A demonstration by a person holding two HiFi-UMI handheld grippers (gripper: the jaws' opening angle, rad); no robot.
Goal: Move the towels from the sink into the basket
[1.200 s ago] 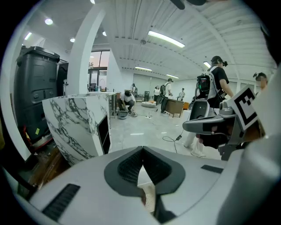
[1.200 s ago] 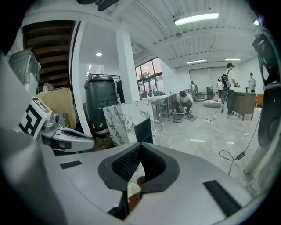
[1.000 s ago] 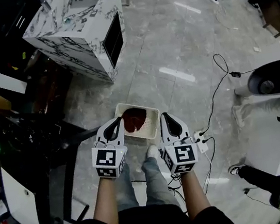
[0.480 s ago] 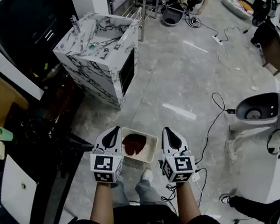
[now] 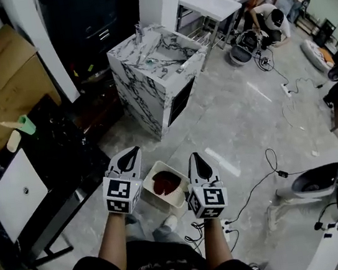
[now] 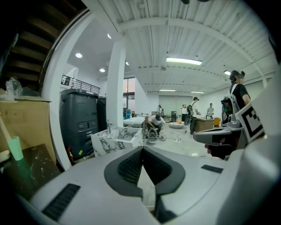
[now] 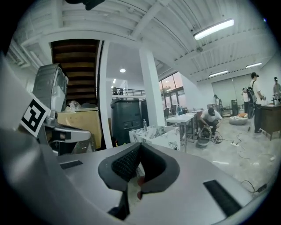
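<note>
- The white, black-veined marble sink block [image 5: 141,97] stands far ahead, well apart from us; we cannot tell whether any towel lies in its basin.
- The cream plastic basket [image 5: 177,200] sits on the floor near our feet.
- A dark red towel [image 5: 165,182] lies inside it, so we judge at least one transfer done.
- Our left gripper [image 5: 135,150] and right gripper [image 5: 192,157] hover over the basket's left and right sides, jaws pressed together, carrying nothing.

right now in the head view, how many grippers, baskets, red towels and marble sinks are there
grippers: 2 (left gripper, right gripper)
basket: 1
red towel: 1, lying in the basket
marble sink: 1
total: 5
</note>
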